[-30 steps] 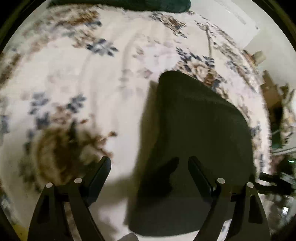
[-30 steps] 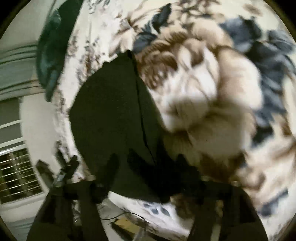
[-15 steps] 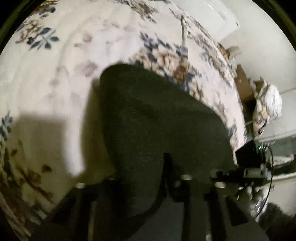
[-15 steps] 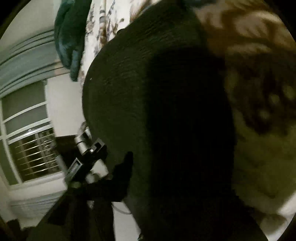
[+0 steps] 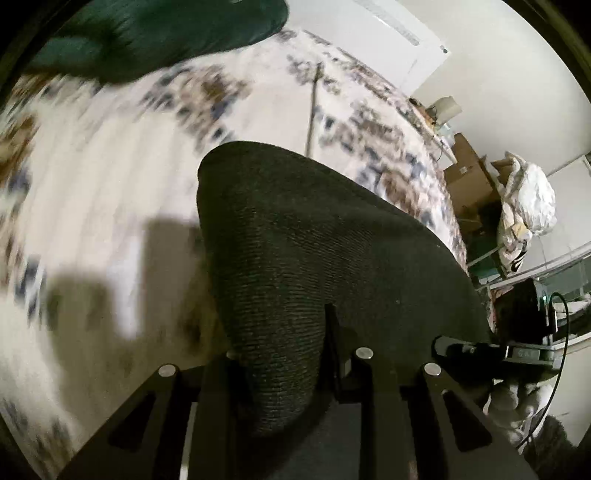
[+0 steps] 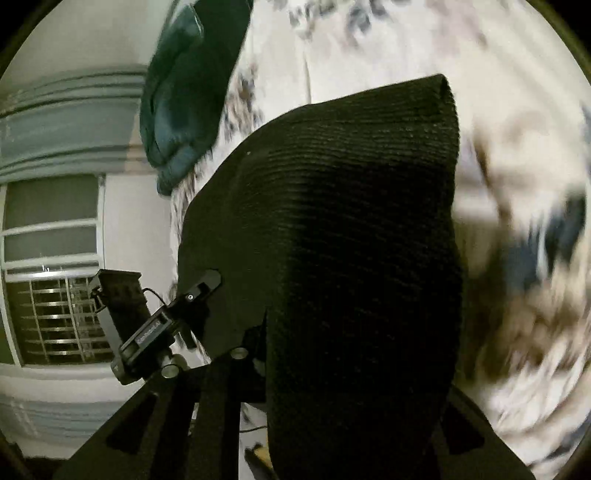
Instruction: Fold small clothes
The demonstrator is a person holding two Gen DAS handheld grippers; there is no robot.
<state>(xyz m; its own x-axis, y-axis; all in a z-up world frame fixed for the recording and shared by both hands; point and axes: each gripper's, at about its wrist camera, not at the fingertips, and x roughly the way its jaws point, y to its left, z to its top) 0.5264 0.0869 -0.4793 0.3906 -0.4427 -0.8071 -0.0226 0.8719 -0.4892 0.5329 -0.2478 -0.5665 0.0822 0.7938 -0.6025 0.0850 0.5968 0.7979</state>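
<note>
A dark ribbed knit garment (image 5: 314, 266) is lifted above a floral bedspread (image 5: 96, 177). My left gripper (image 5: 284, 354) is shut on the garment's near edge, and the cloth drapes between its fingers. In the right wrist view the same garment (image 6: 351, 221) hangs over my right gripper (image 6: 332, 369), which is shut on its other near edge. The right gripper's right finger is hidden under the cloth. The left gripper also shows in the right wrist view (image 6: 192, 295), gripping the far corner.
A dark green blanket (image 5: 155, 33) lies at the bed's far end; it also shows in the right wrist view (image 6: 184, 85). Cardboard boxes (image 5: 469, 173) and a white bundle (image 5: 524, 210) stand beyond the bed's right edge. A barred window (image 6: 55, 288) is on the wall.
Both grippers closed on the garment's near edge and lifted it off the bed. The garment now hangs between them, higher than before.
</note>
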